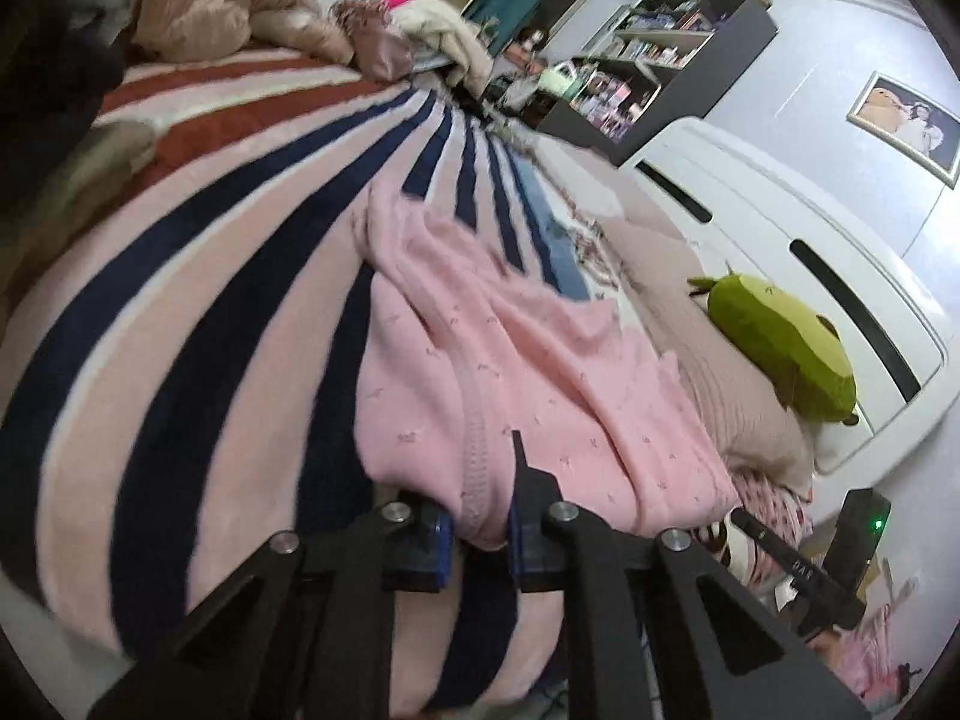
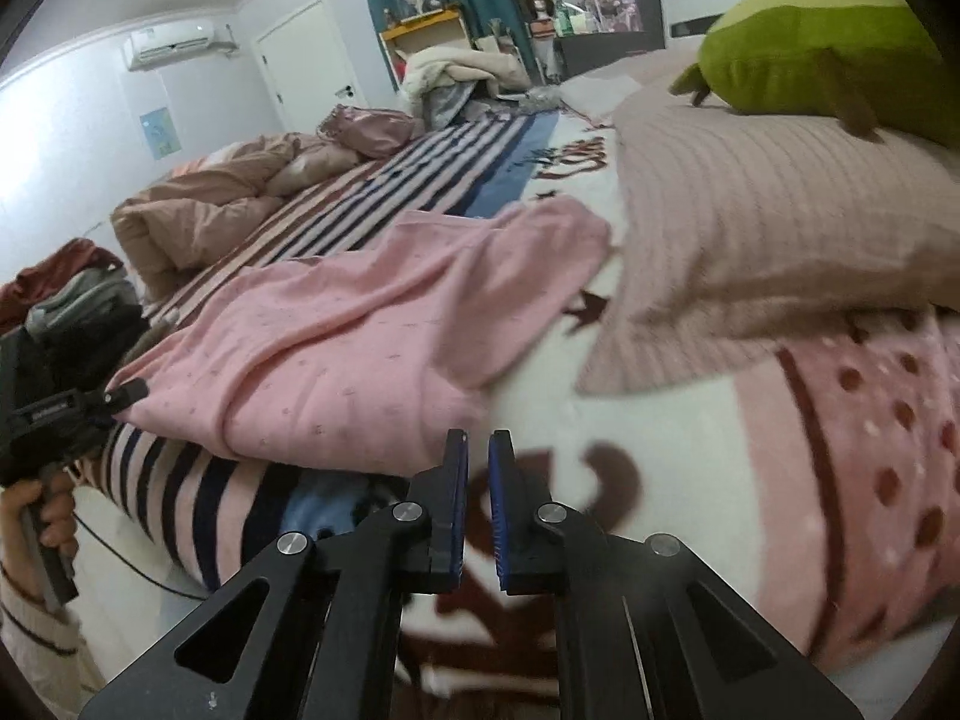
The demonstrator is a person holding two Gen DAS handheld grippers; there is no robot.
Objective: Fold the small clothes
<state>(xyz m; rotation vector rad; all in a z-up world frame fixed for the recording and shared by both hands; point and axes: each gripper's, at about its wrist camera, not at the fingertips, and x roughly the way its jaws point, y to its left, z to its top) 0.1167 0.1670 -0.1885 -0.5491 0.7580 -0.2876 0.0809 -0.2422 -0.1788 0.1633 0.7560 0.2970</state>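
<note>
A: Bedroom. Striped blanket (image 1: 198,312) is covering the bed, white headboard (image 1: 774,252) is standing at the far end, shelving (image 1: 648,60) is packed along the wall.

B: Where's the garment sitting?

A: Pink knit garment (image 1: 528,372) is lying rumpled across the blanket, near edge hanging at the bed's side. Ribbed pillow (image 2: 774,210) is lying just beside it, green plush toy (image 2: 828,42) is resting on the pillow.

B: Grippers?

A: Left gripper (image 1: 477,531) is pinching the garment's near hem, fabric bunching between the blue pads. Right gripper (image 2: 478,510) is hovering over the patterned fleece, clear of the garment, jaws nearly together with nothing in them.

B: Anything crowding it?

A: Tan duvet (image 2: 204,210) is lying heaped at the far side, well apart. A hand (image 2: 51,516) is gripping the left tool's handle at the bed edge.
</note>
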